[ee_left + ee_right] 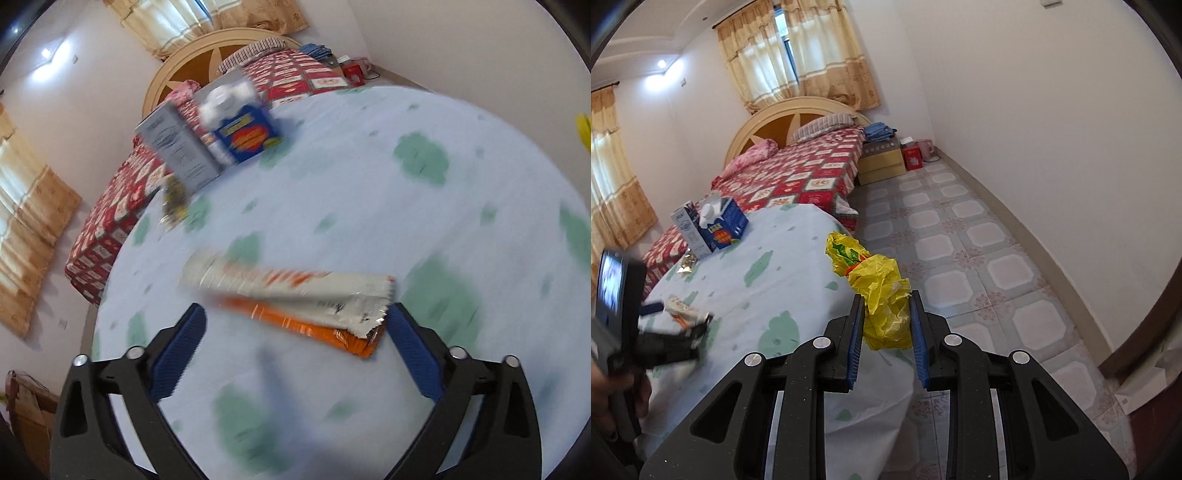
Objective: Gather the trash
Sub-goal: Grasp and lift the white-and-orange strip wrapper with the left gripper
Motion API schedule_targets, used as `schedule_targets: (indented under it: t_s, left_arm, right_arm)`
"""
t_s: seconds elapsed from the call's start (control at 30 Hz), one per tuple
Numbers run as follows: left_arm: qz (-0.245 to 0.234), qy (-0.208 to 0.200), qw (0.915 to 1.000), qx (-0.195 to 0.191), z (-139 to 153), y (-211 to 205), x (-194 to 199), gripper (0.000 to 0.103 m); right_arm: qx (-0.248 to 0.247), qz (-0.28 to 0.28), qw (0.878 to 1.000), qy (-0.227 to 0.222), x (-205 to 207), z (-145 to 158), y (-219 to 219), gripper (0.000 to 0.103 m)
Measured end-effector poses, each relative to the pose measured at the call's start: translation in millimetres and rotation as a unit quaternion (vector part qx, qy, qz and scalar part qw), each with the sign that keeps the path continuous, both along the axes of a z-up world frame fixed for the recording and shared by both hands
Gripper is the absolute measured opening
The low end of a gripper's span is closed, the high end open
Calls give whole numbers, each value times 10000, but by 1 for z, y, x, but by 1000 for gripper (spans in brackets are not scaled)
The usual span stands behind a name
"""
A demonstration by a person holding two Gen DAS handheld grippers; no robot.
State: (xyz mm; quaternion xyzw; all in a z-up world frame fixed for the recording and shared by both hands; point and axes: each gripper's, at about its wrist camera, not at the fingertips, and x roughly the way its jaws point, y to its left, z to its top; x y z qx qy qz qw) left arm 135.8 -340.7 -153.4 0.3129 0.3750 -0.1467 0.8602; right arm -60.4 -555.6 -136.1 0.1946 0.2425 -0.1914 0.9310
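Not far along, I'd say. The right gripper [886,325] has its jaws clenched on a yellow plastic bag [879,284], held just off the tabletop's [369,177] right edge; something orange and green sits inside it. The left gripper [295,325] hovers with jaws released around a silver and orange wrapper [295,295] near the front edge. A small wrapper [173,199] and two cartons [221,133] wait at the far left edge.

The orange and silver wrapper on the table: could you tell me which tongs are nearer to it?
Left. The left tongs are open around the orange and silver wrapper on the table. The right tongs are off to its side, shut on the yellow bag.
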Motion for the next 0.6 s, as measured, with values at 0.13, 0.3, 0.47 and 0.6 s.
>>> schedule_targets:
  t_s: [0.13,0.3,0.47,0.6]
  left_arm:
    - [314,-226,9987,339,2,70,7,97]
    - [1241,-286,9913,321,10,149,37,97]
    - [1386,-143,9892,-455,29,157,38,97]
    - [1090,124,9916,-689,20,122,36,97]
  right_arm:
    - [-1,154,9999,-52,6,0,8,25]
    - [-16,300,9995,-105,11,4,19,25]
    - [-116,375,9991,-129,14,14,34,25]
    - [-236,447,9986,-138,22,21,46,25]
